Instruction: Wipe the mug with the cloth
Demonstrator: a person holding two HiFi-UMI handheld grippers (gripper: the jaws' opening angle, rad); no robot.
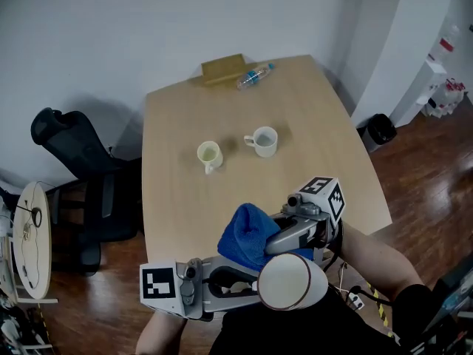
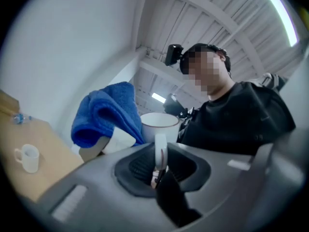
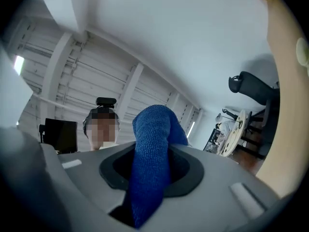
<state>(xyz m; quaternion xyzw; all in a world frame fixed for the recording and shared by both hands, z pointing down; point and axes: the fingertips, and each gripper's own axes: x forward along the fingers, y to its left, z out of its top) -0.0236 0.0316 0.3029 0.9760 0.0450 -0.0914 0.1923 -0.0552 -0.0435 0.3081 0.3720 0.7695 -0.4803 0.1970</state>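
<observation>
As the left claw (image 2: pixel 159 170) grips the white mug (image 2: pixel 158 124) by its handle (image 2: pixel 160 151), right claw (image 3: pixel 150 187) clenched on blue cloth (image 3: pixel 153 129)

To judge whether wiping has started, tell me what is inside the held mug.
In the head view the mug looks bare white inside, nothing in it. The blue cloth lies outside, beside its rim. Whether its very bottom shows, I cannot tell.

Right gripper (image 3: pixel 147 192) jaws clamped on blue cloth (image 3: pixel 153 134); the cloth sticks up out of the jaw opening, folded over at the top. Behind it is a person (image 3: pixel 91 146) wearing a head camera (image 3: pixel 106 102). White beamed ceiling (image 3: pixel 96 66) above. Black office chair (image 3: pixel 256 88) at right, beside the wooden table edge (image 3: pixel 286 91).
</observation>
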